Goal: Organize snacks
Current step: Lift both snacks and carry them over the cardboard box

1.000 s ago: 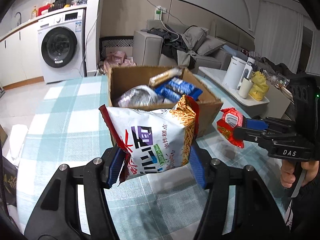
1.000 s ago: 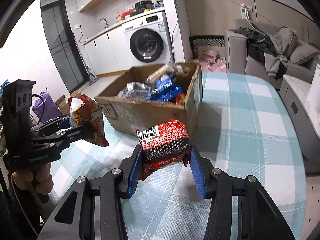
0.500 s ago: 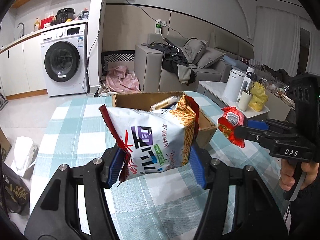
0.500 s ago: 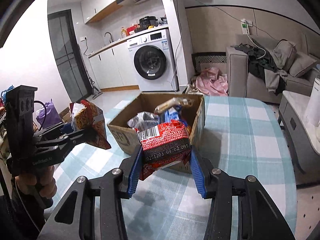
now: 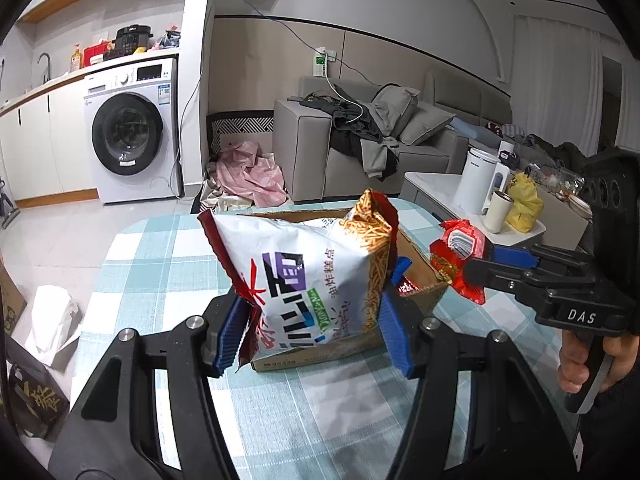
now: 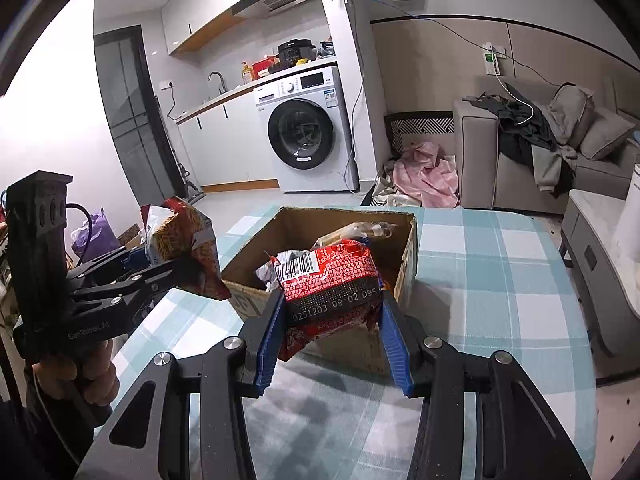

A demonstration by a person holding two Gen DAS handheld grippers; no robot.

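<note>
Carry step. Left gripper (image 5: pixel 314 326) clamps white bag (image 5: pixel 308 280); right gripper (image 6: pixel 332 338) clamps red pack (image 6: pixel 326 288). Both packs are aloft in front of the box (image 6: pixel 408 248) on the table (image 6: pixel 500 280). Next, probably: choose a spot, lower, and release one at a time.

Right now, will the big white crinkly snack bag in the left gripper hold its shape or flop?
The white snack bag looks puffed, so probably light and springy. Its thin film creases at the left gripper, so it may slip or sag if loosened.
</note>
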